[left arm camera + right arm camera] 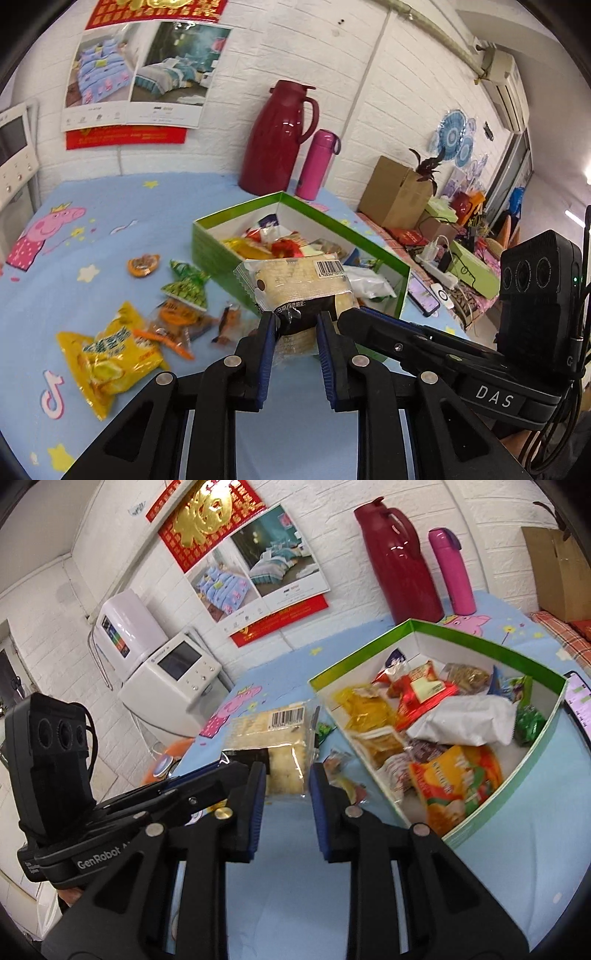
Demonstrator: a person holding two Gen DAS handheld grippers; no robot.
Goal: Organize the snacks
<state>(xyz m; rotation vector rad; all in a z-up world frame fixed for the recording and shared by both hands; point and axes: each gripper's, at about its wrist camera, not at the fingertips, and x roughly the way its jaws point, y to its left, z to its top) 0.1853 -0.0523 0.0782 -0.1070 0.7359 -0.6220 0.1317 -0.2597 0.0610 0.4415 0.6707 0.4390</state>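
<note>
A clear-wrapped cracker packet (299,284) with a barcode hangs above the blue tablecloth, my left gripper (297,326) shut on its dark lower end. The right wrist view shows the same packet (269,734) just left of the green box (480,642). Its lower end sits at the tips of my right gripper (288,782), which stands open. In the left wrist view that right gripper (345,317) reaches in from the right, close beside the packet. The green box (236,210) holds several wrapped snacks. Loose on the cloth lie a yellow bag (110,354), a green candy pack (186,286) and orange packets (177,321).
A dark red jug (277,140) and a pink bottle (317,166) stand behind the box by the white wall. A phone (423,291) lies right of the box. A cardboard carton (395,192) and clutter fill the right side. White appliances (173,679) stand past the table's left end.
</note>
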